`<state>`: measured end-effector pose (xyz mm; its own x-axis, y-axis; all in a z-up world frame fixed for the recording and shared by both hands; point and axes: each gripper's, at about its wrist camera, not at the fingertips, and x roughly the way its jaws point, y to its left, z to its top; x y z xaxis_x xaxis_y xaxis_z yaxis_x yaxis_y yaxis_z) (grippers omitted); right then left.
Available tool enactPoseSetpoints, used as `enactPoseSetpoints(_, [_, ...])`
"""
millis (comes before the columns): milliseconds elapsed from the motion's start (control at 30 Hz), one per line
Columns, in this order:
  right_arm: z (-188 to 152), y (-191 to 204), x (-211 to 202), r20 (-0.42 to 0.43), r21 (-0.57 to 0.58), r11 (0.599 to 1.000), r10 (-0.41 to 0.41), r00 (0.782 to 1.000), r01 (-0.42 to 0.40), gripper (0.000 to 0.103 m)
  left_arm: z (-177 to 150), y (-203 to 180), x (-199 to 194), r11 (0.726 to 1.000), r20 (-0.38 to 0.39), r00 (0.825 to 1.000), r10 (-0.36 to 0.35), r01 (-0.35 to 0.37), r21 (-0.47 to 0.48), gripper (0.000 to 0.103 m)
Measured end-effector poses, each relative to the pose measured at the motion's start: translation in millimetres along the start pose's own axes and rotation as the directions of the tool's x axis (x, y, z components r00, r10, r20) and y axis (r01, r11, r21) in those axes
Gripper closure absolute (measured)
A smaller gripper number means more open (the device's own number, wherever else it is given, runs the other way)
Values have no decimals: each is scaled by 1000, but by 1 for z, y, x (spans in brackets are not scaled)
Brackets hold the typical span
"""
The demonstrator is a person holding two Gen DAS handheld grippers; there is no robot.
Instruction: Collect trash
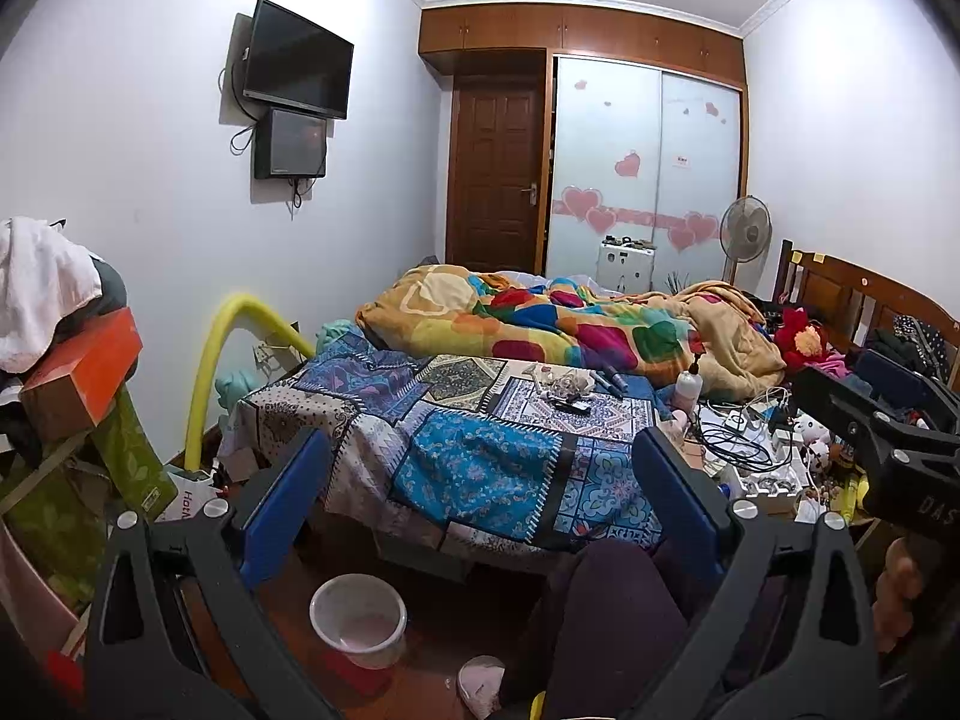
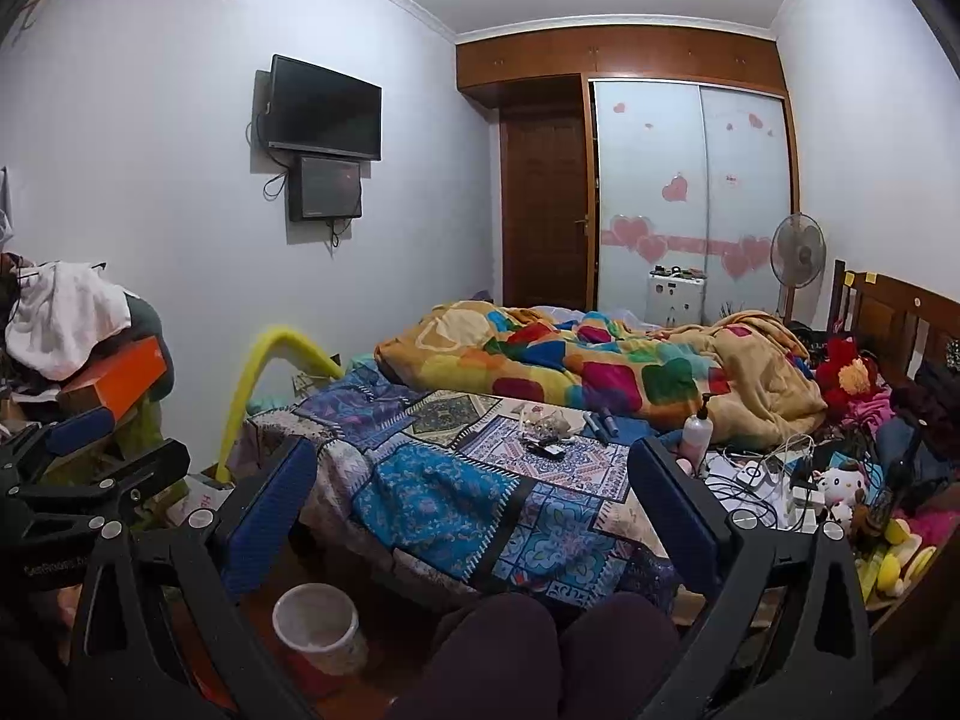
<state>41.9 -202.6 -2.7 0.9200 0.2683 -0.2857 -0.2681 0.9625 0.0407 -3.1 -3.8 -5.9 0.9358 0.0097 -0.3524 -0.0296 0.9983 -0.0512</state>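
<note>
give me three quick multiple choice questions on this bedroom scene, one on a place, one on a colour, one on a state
1. Where is the white bin?
A. on the bed
B. on the floor at the foot of the bed
C. on the wardrobe

2. What colour is the bent foam tube by the wall?
A. yellow
B. red
C. black

3. How is the left hand-held gripper?
A. shut on a wrapper
B. shut on nothing
C. open, holding nothing

Answers:
1 B, it stands on the floor below the patchwork cover.
2 A, the arch is plainly yellow.
3 C, its blue fingers stand wide apart with nothing between them.
</note>
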Motion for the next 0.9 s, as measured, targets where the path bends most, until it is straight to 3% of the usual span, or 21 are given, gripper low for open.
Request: enactPoseSetpoints(900, [1,4,-2,9,-14,1000,0,1000,0,0,-5,-2,-3,1000,1,1000,0,0,3,2])
